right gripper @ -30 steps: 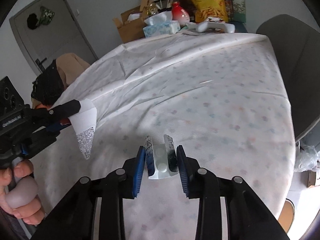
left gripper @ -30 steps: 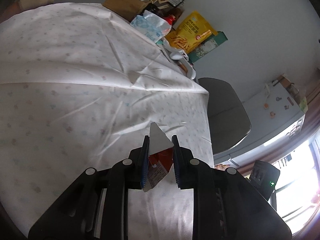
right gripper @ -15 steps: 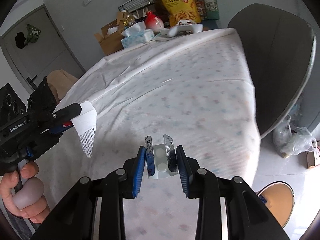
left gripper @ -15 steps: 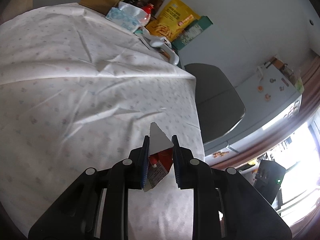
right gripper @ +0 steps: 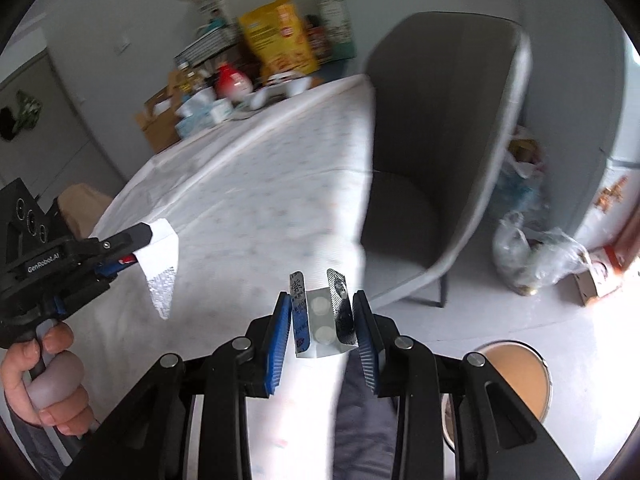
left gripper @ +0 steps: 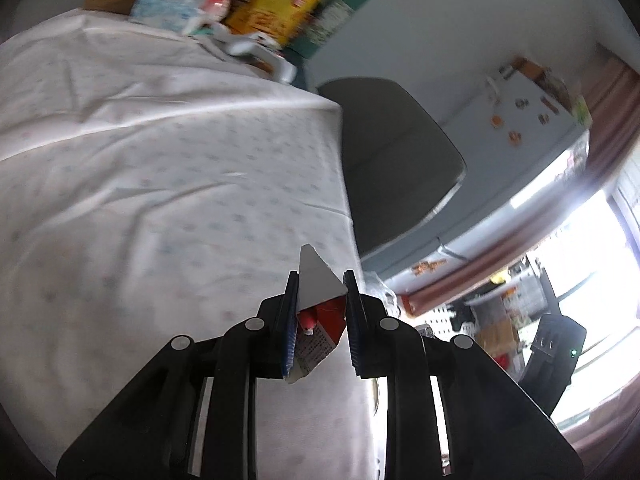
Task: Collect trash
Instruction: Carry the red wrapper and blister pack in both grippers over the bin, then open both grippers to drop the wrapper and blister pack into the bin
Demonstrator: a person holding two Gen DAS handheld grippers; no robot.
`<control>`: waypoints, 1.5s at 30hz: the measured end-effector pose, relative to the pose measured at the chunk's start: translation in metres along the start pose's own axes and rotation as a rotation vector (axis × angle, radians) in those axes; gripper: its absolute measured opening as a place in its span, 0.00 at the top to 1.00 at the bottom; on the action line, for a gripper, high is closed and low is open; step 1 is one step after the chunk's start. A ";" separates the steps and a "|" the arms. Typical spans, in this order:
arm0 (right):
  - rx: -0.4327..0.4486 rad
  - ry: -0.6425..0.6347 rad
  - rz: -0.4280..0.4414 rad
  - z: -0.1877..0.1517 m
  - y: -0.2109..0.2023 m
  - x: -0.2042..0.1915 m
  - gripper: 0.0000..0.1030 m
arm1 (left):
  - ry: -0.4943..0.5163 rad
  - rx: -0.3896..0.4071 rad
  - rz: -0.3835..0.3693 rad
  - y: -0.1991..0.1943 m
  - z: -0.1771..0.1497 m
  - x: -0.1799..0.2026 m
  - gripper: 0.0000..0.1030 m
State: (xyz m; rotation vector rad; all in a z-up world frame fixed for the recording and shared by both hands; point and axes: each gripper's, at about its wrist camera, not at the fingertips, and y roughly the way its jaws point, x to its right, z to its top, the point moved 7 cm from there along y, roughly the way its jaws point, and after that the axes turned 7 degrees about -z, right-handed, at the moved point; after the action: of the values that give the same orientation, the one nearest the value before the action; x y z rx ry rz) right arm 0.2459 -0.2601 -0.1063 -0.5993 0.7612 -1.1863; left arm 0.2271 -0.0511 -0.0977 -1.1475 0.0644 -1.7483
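Both tongs loaded. Right gripper (right gripper: 322,320) clamps a folded pill strip (right gripper: 320,322); left gripper (left gripper: 318,308) pinches a torn wrapper (left gripper: 318,304), white with red print. Both hang off the table (right gripper: 256,200) edge near the grey chair (right gripper: 436,152). Looks like the carry step. Next: a bin. The tan round thing (right gripper: 516,376) on the floor might be one, can't confirm.

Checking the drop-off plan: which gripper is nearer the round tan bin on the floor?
Right. The right gripper, shut on a folded foil pill blister, hangs off the table edge just left of the round tan bin; the left gripper sits farther left, over the table.
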 end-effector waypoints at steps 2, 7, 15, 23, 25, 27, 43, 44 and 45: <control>0.005 0.030 -0.024 -0.002 -0.005 0.020 0.69 | 0.027 -0.024 -0.013 0.012 -0.002 0.015 0.79; 0.015 0.099 -0.083 -0.011 -0.017 0.067 0.69 | 0.080 -0.077 -0.043 0.041 -0.010 0.046 0.79; 0.026 0.215 -0.153 -0.028 -0.031 0.134 0.68 | 0.160 -0.180 -0.089 0.092 -0.036 0.099 0.79; 0.025 0.347 -0.228 -0.050 -0.036 0.196 0.53 | 0.224 -0.258 -0.112 0.124 -0.061 0.135 0.79; 0.028 0.371 -0.250 -0.056 -0.037 0.209 0.43 | 0.240 -0.275 -0.114 0.129 -0.067 0.141 0.79; 0.025 0.393 -0.251 -0.061 -0.038 0.218 0.39 | 0.261 -0.297 -0.115 0.137 -0.075 0.150 0.79; 0.093 0.522 -0.380 -0.108 -0.115 0.285 0.29 | 0.340 -0.515 -0.160 0.207 -0.153 0.198 0.74; 0.095 0.531 -0.387 -0.111 -0.119 0.288 0.29 | 0.334 -0.528 -0.167 0.212 -0.158 0.200 0.58; 0.094 0.536 -0.391 -0.113 -0.121 0.291 0.29 | 0.324 -0.539 -0.177 0.215 -0.161 0.200 0.37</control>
State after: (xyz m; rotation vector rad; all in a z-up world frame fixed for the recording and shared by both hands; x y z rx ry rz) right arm 0.1400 -0.5756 -0.1437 -0.3573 1.0595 -1.7719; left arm 0.2534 -0.3780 -0.1644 -1.2581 0.6840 -2.1348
